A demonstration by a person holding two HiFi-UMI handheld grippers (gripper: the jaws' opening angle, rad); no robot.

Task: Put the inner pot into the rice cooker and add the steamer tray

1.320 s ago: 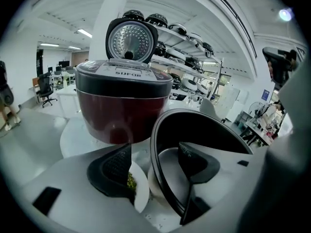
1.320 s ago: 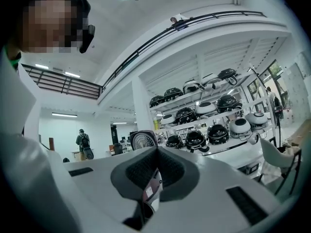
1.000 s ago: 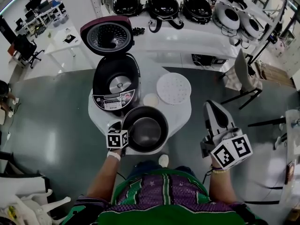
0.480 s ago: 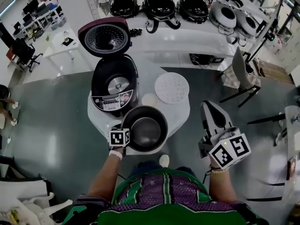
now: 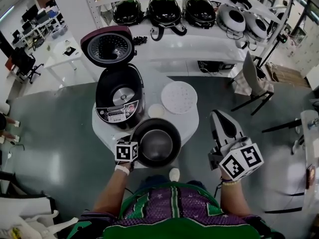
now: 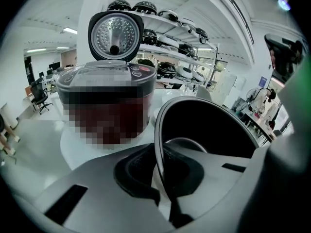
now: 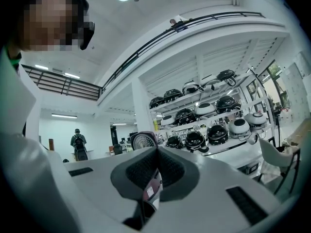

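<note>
The dark inner pot point(image 5: 156, 143) is at the near edge of the round white table point(image 5: 192, 122), slightly raised. My left gripper point(image 5: 132, 144) is shut on its left rim; in the left gripper view the thin rim runs between the pads point(image 6: 141, 171) and the inner pot point(image 6: 209, 125) fills the right side. Beyond it, the rice cooker point(image 5: 119, 94) point(image 6: 107, 96) stands with its lid point(image 5: 107, 46) up and its cavity showing. Right of the cooker lies the white perforated steamer tray point(image 5: 178, 97). My right gripper point(image 5: 219, 119) point(image 7: 155, 176) hangs shut off the table's right side, holding nothing.
A small white disc point(image 5: 156, 110) lies between cooker and pot. Shelves with several rice cookers point(image 5: 164, 9) line the back. A chair point(image 5: 251, 76) stands to the right and a white desk point(image 5: 65, 41) at back left. A person point(image 7: 77, 144) stands far off.
The inner pot has come up a little off the table with my left gripper on its rim, and looks larger. My right gripper has stayed where it was.
</note>
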